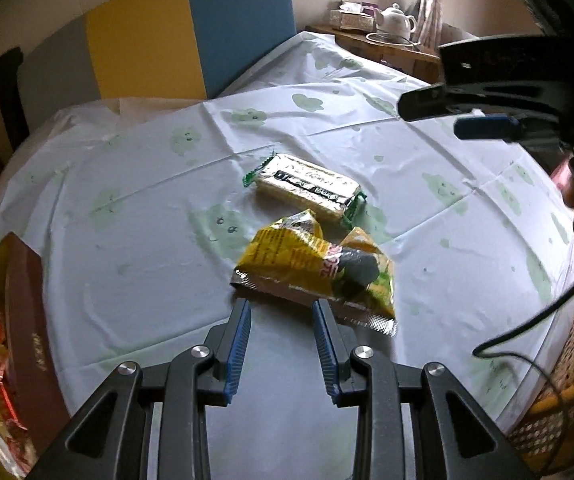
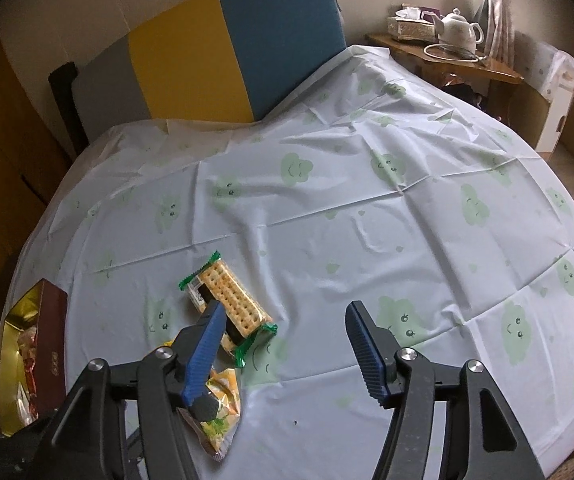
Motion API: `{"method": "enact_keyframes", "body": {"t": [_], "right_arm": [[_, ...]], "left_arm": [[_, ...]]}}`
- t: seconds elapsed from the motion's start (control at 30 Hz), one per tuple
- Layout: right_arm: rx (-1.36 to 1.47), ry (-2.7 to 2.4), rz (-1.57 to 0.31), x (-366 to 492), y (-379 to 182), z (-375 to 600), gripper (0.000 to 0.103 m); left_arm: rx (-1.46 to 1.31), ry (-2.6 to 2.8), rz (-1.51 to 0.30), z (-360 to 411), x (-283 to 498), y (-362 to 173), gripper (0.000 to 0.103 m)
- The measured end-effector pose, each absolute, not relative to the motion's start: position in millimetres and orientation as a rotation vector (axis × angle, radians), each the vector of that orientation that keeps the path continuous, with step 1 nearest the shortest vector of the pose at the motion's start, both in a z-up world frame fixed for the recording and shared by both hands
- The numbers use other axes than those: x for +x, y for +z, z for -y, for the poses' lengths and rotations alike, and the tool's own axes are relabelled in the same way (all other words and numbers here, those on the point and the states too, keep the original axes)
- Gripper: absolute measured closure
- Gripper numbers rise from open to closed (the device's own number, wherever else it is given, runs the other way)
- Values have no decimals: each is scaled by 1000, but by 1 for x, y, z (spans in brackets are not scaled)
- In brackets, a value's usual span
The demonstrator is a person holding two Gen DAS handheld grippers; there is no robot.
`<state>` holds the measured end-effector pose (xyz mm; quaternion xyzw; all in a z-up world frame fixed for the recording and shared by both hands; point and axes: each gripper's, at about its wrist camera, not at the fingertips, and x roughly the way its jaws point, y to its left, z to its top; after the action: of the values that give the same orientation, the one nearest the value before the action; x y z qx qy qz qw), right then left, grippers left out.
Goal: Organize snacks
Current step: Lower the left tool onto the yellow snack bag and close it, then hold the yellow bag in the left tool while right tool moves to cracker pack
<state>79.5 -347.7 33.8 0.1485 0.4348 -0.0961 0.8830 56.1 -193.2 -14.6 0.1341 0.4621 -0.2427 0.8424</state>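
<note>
Left wrist view showed the left gripper (image 1: 281, 303) clenched on the near foil edge of the yellow snack bag (image 1: 319, 266), a pinch on the flat seam probably chosen because the puffy middle would slip. Just beyond it lay the cracker pack (image 1: 307, 191) on the tablecloth (image 1: 135, 240), near but apart. The right gripper (image 2: 283, 310) hung released, nothing between its fingers. The red box (image 1: 27, 328) sat at the table's left edge, likely where the snacks belonged
</note>
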Motion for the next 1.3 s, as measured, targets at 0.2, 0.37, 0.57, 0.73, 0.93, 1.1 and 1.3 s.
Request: {"method": "enact_keyframes", "body": {"t": [0.2,0.37,0.57,0.73,0.93,1.1,1.3], "right_arm": [[348,-209,-885,77,38,355,37],[363,-208,-869,75,42,357,33],[371,-195,-871,75,42,358,32],[376,-194,-878,75,41,358,32],[377,-197,-884,75,40,356,31],[361,-206,-892,75,38,355,31],[356,-213,-903,76,35,355,31]], "left_arm": [[118,-499,-1103,190,81,-22,71],[-9,-511,-1163,195,93,-26,67],[-168,-456,-1238,204,111,-38,44],[-195,-358,-1262,210,130,-46,44],[118,-371,-1187,246,122,-49,36],[198,-425,-1103,247,107,-51,54],[221,-415,-1015,202,90,-45,62]]}}
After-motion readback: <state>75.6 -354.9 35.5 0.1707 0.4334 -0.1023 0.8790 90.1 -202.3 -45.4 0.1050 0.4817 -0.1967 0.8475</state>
